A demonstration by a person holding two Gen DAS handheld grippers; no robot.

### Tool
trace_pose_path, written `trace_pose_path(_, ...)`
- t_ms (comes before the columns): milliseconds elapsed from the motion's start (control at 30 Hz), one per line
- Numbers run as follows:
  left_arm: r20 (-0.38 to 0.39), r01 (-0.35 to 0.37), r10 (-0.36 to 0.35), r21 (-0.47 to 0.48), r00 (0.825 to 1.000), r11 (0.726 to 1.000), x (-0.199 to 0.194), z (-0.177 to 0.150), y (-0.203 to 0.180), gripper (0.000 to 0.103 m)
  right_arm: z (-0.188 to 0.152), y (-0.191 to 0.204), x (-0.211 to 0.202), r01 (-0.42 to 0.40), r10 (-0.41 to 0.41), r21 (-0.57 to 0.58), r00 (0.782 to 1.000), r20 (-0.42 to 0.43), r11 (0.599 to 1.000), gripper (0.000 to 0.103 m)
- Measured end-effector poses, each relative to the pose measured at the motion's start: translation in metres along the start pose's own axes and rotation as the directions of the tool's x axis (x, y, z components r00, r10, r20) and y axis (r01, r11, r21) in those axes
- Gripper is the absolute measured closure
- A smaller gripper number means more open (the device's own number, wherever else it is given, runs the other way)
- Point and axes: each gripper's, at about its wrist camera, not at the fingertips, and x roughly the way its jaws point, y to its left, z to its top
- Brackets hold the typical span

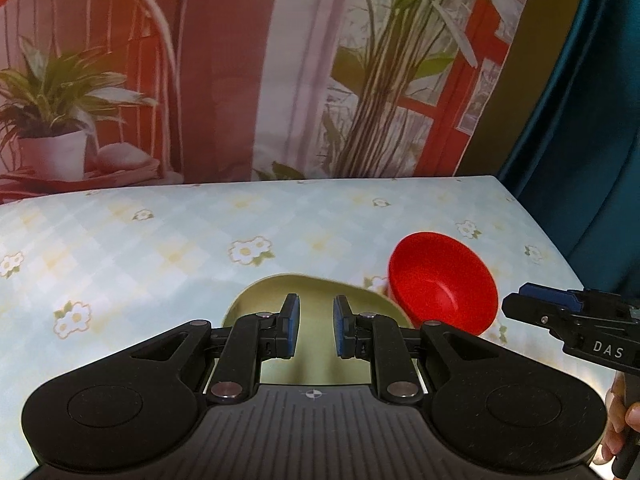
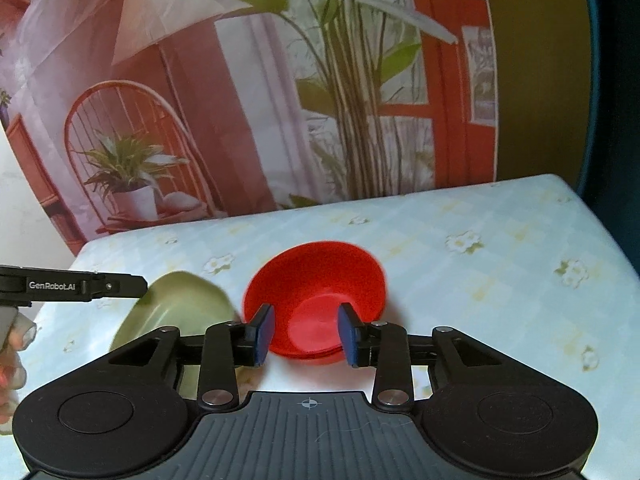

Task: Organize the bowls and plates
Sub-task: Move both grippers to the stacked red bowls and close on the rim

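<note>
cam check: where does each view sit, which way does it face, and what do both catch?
Left wrist: on the left gripper, looking down its fingers at the green dish; the right gripper and a hand show at right.
Right wrist: on the right gripper, facing the red bowl; the left gripper and fingers show at left.
Shared: both dishes, the floral tablecloth, the printed backdrop.

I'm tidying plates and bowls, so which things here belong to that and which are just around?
For the job: red bowl, green dish.
Just around: flowered tablecloth, printed plant backdrop, teal curtain.
</note>
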Motion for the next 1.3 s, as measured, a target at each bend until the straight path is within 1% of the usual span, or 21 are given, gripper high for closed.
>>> trace_pose_path(333, -0.041, 0.019, -0.018, 0.022, 0.999, 1.0, 0.026, 0.006, -0.024, 0.084, 0.001, -0.028, 0.011, 0.016, -0.016, 0.02, 1.0, 0.0, 1.0, 0.066)
trace_pose_path(433, -0.052, 0.023, -0.022, 0.02, 0.998, 1.0, 0.034, 0.008, -0.029, 0.084, -0.001, -0.036, 0.015, 0.021, -0.021, 0.034, 1.0, -0.001, 0.999, 0.063)
trace_pose_path(567, -0.061, 0.04, -0.039, 0.008, 0.997, 0.999, 0.042, 0.01, -0.032, 0.082, -0.004, -0.045, 0.018, 0.03, -0.03, 0.061, 1.0, 0.003, 0.998, 0.056)
trace_pose_path(633, -0.062, 0.049, -0.049, 0.004, 0.997, 0.999, 0.046, 0.01, -0.035, 0.075, -0.005, -0.049, 0.019, 0.031, -0.032, 0.076, 0.999, 0.007, 0.997, 0.054)
trace_pose_path(667, -0.06, 0.049, -0.049, 0.003, 0.997, 0.999, 0.047, 0.011, -0.036, 0.065, -0.006, -0.05, 0.021, 0.031, -0.031, 0.081, 0.999, 0.008, 0.996, 0.053)
trace_pose_path(700, -0.056, 0.049, -0.049, 0.002, 0.997, 0.999, 0.049, 0.011, -0.037, 0.062, -0.006, -0.051, 0.022, 0.032, -0.032, 0.083, 0.999, 0.006, 0.996, 0.052)
trace_pose_path(800, -0.055, 0.063, -0.062, 0.006, 0.997, 0.998, 0.055, 0.013, -0.042, 0.062, -0.006, -0.052, 0.028, 0.033, -0.033, 0.089, 0.999, 0.002, 0.995, 0.051)
trace_pose_path(900, -0.057, 0.065, -0.063, 0.032, 0.996, 0.997, 0.062, 0.016, -0.047, 0.062, -0.007, -0.052, 0.034, 0.029, -0.029, 0.095, 1.0, -0.003, 0.995, 0.05)
trace_pose_path(967, -0.078, 0.074, -0.071, 0.036, 0.994, 0.997, 0.072, 0.019, -0.05, 0.062, -0.008, -0.051, 0.041, 0.026, -0.025, 0.1, 1.0, -0.012, 0.995, 0.05)
trace_pose_path(1100, -0.103, 0.066, -0.059, 0.068, 0.993, 0.995, 0.09, 0.023, -0.056, 0.062, -0.01, -0.053, 0.048, 0.022, -0.02, 0.128, 1.0, -0.015, 0.992, 0.051)
trace_pose_path(1233, -0.135, 0.061, -0.052, 0.066, 0.99, 0.996, 0.106, 0.025, -0.057, 0.062, -0.013, -0.055, 0.05, 0.013, -0.01, 0.166, 1.0, -0.019, 0.986, 0.051)
trace_pose_path(1300, -0.139, 0.062, -0.052, 0.07, 0.989, 0.996, 0.109, 0.024, -0.058, 0.062, -0.015, -0.056, 0.051, 0.005, -0.001, 0.178, 1.0, -0.022, 0.984, 0.052)
